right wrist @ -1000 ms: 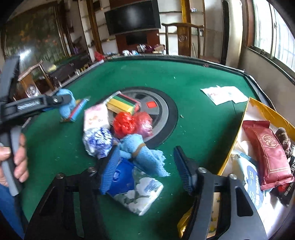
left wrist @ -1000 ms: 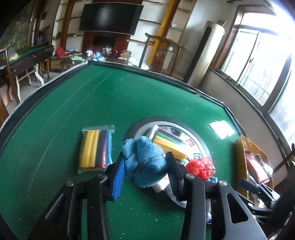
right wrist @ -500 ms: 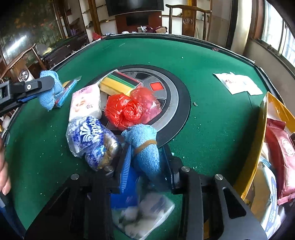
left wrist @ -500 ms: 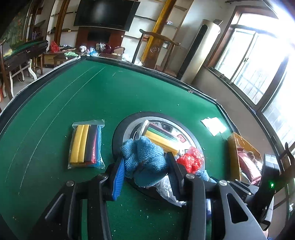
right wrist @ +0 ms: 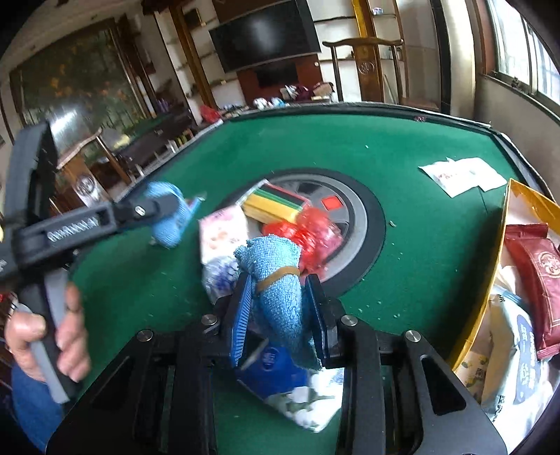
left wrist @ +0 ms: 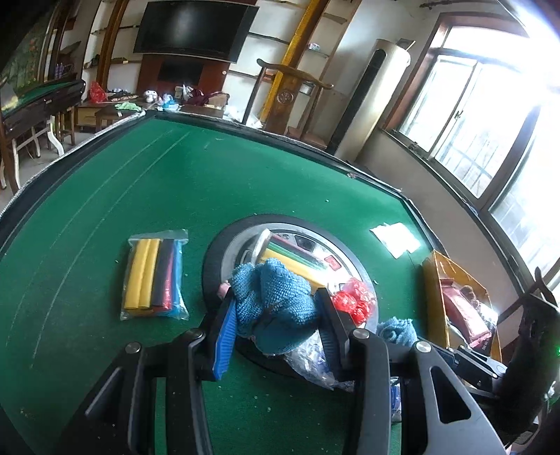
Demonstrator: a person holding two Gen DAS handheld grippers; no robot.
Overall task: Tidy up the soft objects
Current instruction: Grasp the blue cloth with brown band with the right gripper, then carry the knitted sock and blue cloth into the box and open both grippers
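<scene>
We are clamping a blue cloth [left wrist: 276,301] in the left fingers [left wrist: 224,329] and a banded blue roll [right wrist: 280,301] in the right fingers [right wrist: 241,315], both lifted near the round hub [right wrist: 364,224], ready for sorting.

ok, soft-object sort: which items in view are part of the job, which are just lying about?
Part of the job:
- blue cloth in left claw
- banded blue cloth in right claw
- yellow box
- red bag
- tissue pack

Lying about:
- tube packet
- white papers
- chair
- TV
</scene>
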